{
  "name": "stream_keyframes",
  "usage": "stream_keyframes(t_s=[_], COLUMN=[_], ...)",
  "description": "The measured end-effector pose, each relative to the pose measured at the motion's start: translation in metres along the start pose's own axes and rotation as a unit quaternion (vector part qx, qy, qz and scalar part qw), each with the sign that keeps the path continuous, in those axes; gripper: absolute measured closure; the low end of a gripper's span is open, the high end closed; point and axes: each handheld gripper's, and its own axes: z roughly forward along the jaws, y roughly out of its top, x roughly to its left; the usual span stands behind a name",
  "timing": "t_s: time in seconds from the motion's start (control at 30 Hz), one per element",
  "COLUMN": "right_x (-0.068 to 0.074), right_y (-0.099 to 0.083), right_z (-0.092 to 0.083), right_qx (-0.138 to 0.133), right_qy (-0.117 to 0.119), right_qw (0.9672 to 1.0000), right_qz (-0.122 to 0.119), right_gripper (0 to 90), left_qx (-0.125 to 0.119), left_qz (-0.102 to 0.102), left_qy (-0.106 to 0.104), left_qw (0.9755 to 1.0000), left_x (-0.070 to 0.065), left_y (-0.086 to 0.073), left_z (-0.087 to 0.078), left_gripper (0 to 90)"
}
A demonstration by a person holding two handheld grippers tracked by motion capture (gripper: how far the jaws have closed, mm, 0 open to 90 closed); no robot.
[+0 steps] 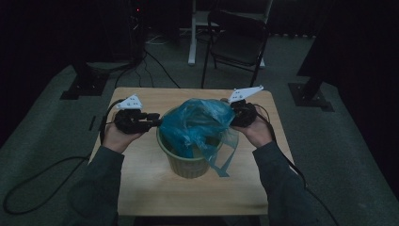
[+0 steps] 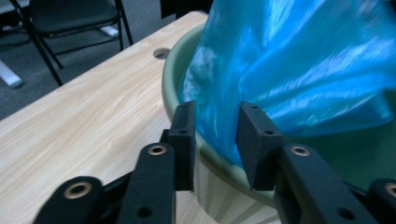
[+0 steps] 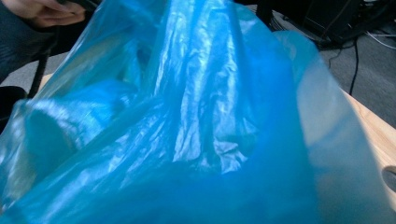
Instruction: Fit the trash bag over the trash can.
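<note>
A blue plastic bag (image 1: 197,122) bulges out of a pale green bin (image 1: 188,165) in the middle of the wooden table (image 1: 141,188). At the bin's left side my left gripper (image 1: 157,121) points at the rim. In the left gripper view its jaws (image 2: 215,116) stand apart astride the green rim (image 2: 170,79), with the bag's film (image 2: 299,60) between them. My right gripper (image 1: 234,117) is at the bag's upper right edge, and the film is drawn up to it. The bag (image 3: 187,116) drapes across the right gripper view and hides the jaws there.
A dark folding chair (image 1: 237,37) stands beyond the table's far edge, with cables on the floor around it. A round hole (image 2: 161,52) is cut in the tabletop near the bin. The person's other hand (image 3: 42,11) shows past the bag. Bare wood lies in front of the bin.
</note>
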Motion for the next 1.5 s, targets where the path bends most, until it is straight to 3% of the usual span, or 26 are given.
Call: stream_keyframes(t_s=[0.17, 0.4, 0.63, 0.73, 1.03, 1.1, 1.2, 1.23, 1.27, 1.33, 1.4, 1.5], right_x=[-0.002, -0.002, -0.001, 0.0, 0.002, 0.002, 0.002, 0.002, 0.001, 0.0, 0.0, -0.001], right_y=[-0.001, -0.001, -0.002, -0.002, -0.002, -0.002, -0.002, -0.002, -0.002, -0.002, -0.002, -0.002], right_z=[-0.001, 0.002, 0.005, 0.007, 0.011, 0.011, 0.01, 0.01, 0.008, 0.007, 0.005, 0.004], right_qx=[0.003, 0.006, 0.01, 0.011, 0.011, 0.012, 0.013, 0.013, 0.014, 0.014, 0.014, 0.014], right_qy=[-0.009, -0.012, -0.013, -0.012, -0.007, -0.007, -0.009, -0.01, -0.014, -0.016, -0.022, -0.026], right_qw=[0.9999, 0.9998, 0.9998, 0.9998, 0.9998, 0.9998, 0.9998, 0.9998, 0.9997, 0.9997, 0.9996, 0.9995], right_qz=[0.011, 0.015, 0.014, 0.013, 0.013, 0.012, 0.011, 0.012, 0.011, 0.012, 0.013, 0.013], right_gripper=[90.0, 90.0, 90.0, 90.0, 90.0, 90.0, 90.0, 90.0, 90.0, 90.0, 90.0, 90.0], left_qx=[-0.02, -0.016, -0.026, -0.026, -0.011, 0.0, 0.009, 0.019, 0.022, 0.023, 0.023, 0.024], left_qz=[0.007, 0.033, 0.04, 0.047, 0.06, 0.06, 0.056, 0.054, 0.052, 0.045, 0.039, 0.032], left_qy=[-0.012, -0.034, -0.054, -0.055, -0.026, -0.011, 0.0, 0.016, 0.023, 0.031, 0.037, 0.042], left_qw=[0.9997, 0.9988, 0.9974, 0.9971, 0.9978, 0.9981, 0.9984, 0.9982, 0.9981, 0.9982, 0.9983, 0.9983], left_x=[-0.006, -0.024, -0.039, -0.045, -0.058, -0.06, -0.059, -0.057, -0.056, -0.053, -0.047, -0.043], left_y=[0.007, 0.019, 0.029, 0.034, 0.049, 0.05, 0.05, 0.049, 0.049, 0.047, 0.044, 0.042], left_z=[-0.007, 0.003, 0.008, 0.01, 0.024, 0.03, 0.035, 0.038, 0.039, 0.039, 0.038, 0.036], left_gripper=[61.7, 57.5, 53.5, 51.2, 47.4, 52.1, 66.7, 66.7, 77.0, 83.9, 89.0, 89.9])
